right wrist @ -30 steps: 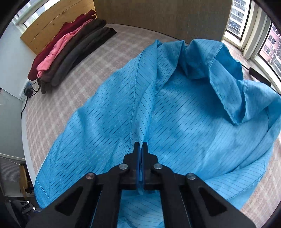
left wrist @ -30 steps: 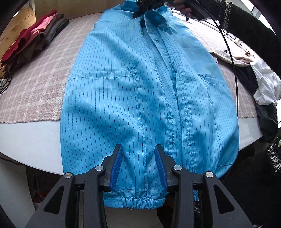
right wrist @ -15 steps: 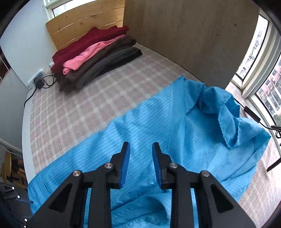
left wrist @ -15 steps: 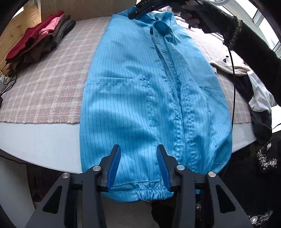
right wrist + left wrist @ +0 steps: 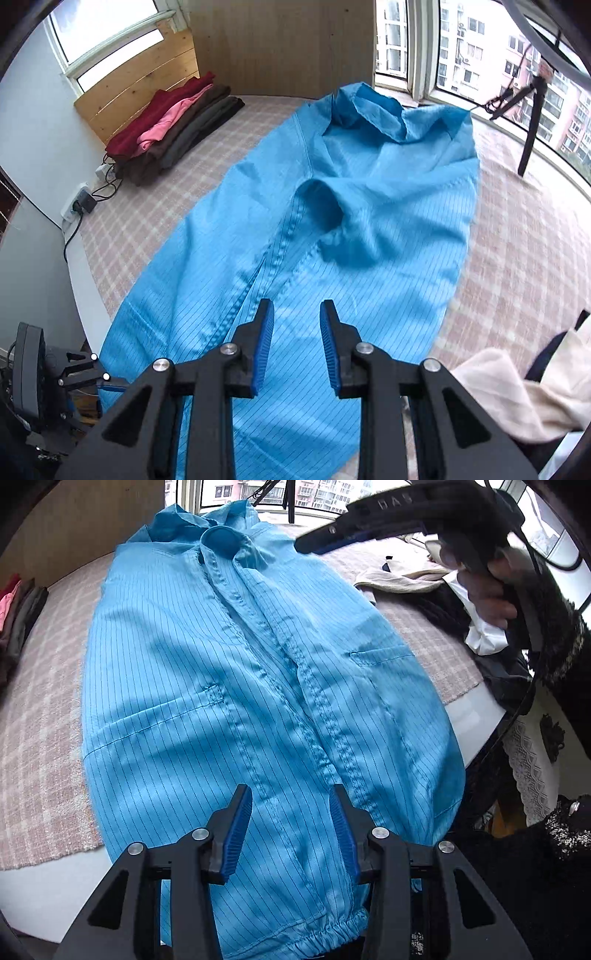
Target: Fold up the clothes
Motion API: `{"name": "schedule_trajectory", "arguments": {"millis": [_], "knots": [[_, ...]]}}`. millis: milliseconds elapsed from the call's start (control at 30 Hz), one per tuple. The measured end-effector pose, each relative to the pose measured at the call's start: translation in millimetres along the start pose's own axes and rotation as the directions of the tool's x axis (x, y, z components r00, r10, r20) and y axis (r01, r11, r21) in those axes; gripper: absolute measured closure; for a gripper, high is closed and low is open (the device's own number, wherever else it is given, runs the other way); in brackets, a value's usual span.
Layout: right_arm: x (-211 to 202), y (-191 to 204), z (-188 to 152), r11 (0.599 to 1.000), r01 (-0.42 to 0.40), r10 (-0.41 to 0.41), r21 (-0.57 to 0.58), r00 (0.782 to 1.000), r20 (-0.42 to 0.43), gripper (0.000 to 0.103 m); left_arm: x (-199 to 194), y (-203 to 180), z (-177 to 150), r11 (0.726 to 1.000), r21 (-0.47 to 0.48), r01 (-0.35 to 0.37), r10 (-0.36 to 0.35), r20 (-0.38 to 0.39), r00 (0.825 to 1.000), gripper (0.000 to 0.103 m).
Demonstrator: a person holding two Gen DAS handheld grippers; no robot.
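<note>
Left wrist view: blue pinstriped jacket (image 5: 258, 686) is lying flat, front up, on a pink-and-white checked cloth (image 5: 40, 716) covering a white table (image 5: 44, 890). Collar is pointing toward the window, elastic hem (image 5: 325, 936) is hanging over the near table edge. Front placket is running down the middle, a pocket on each side. Left gripper (image 5: 291, 827) is hovering over the lower front near the hem, its jaws opening, blue pads spread, no cloth pinched between them. Right gripper (image 5: 373, 520) is showing blurred at upper right above the jacket's shoulder, held by a hand (image 5: 487, 587) in a dark fuzzy sleeve; jaw state cannot be told from here. Pile of unfolded clothes (image 5: 476, 627), cream, white and black, is sitting on the table's right edge.

Right wrist view: right gripper (image 5: 297, 343) is hanging above the jacket (image 5: 354, 206), jaws parted, nothing between the pads. Jacket is stretching away toward the window, collar at the far end. Stack of folded clothes (image 5: 173, 129), dark red, pink, brown and grey, is resting at far left against a wooden board. Cream garment (image 5: 517, 391) is lying at lower right, just beside the jacket.
</note>
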State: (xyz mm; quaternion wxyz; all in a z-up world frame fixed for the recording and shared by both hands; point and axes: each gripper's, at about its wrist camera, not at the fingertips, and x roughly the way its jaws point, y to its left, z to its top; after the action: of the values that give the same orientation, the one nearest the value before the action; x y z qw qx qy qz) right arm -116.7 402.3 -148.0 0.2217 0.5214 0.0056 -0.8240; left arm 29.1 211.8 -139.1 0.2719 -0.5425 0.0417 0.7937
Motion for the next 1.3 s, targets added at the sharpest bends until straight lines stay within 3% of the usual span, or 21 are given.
{"name": "schedule_trajectory", "arguments": {"millis": [100, 233, 300, 400, 433, 500, 600, 733, 867, 1067, 1200, 1300], "knots": [[16, 33, -58, 0.999, 0.039, -0.038, 0.030, 0.998, -0.044, 0.077, -29, 25, -14, 1.000, -0.007, -0.026, 0.026, 0.001, 1.000, 0.060], [50, 65, -84, 0.994, 0.089, -0.086, 0.060, 0.995, -0.055, 0.077, -50, 55, -39, 0.999, 0.006, -0.037, 0.037, -0.036, 0.999, 0.059], [43, 74, -84, 0.989, 0.128, -0.125, 0.071, 0.991, -0.045, 0.077, -53, 69, -48, 0.999, -0.016, -0.045, 0.044, -0.050, 0.998, 0.059], [-11, 69, -106, 0.976, 0.142, -0.156, 0.166, 0.985, 0.072, 0.075, -53, 85, -62, 0.997, -0.074, -0.017, 0.012, -0.063, 0.998, 0.059], [-30, 63, -121, 0.965, 0.168, -0.189, 0.204, 0.978, 0.092, 0.068, -50, 86, -68, 0.996, -0.092, -0.007, 0.000, -0.073, 0.997, 0.059], [-60, 48, -156, 0.927, 0.213, -0.256, 0.310, 0.961, 0.107, 0.064, -43, 88, -80, 0.992, -0.123, 0.019, -0.030, -0.091, 0.995, 0.059], [-77, 18, -207, 0.866, 0.145, -0.214, 0.478, 0.973, 0.092, 0.064, -40, 83, -93, 0.988, -0.146, 0.056, -0.070, -0.092, 0.993, 0.055], [-65, 13, -244, 0.823, 0.120, -0.178, 0.555, 0.983, 0.051, 0.064, -36, 79, -91, 0.982, -0.174, 0.075, -0.093, -0.096, 0.991, 0.051], [-48, 23, -240, 0.854, 0.146, -0.201, 0.500, 0.978, 0.057, 0.061, -37, 79, -81, 0.976, -0.197, 0.090, -0.108, -0.082, 0.991, 0.051], [-29, 37, -230, 0.903, 0.202, -0.236, 0.380, 0.971, 0.044, 0.055, -35, 64, -76, 0.993, -0.100, 0.066, -0.079, -0.137, 0.987, 0.051], [-25, 42, -230, 0.933, 0.142, -0.187, 0.330, 0.977, 0.107, 0.054, -31, 57, -73, 0.996, -0.057, 0.067, -0.075, -0.152, 0.986, 0.050], [-23, 46, -230, 0.951, 0.149, -0.190, 0.270, 0.973, 0.131, 0.056, -29, 53, -70, 0.998, -0.023, 0.061, -0.064, -0.142, 0.988, 0.050]]}}
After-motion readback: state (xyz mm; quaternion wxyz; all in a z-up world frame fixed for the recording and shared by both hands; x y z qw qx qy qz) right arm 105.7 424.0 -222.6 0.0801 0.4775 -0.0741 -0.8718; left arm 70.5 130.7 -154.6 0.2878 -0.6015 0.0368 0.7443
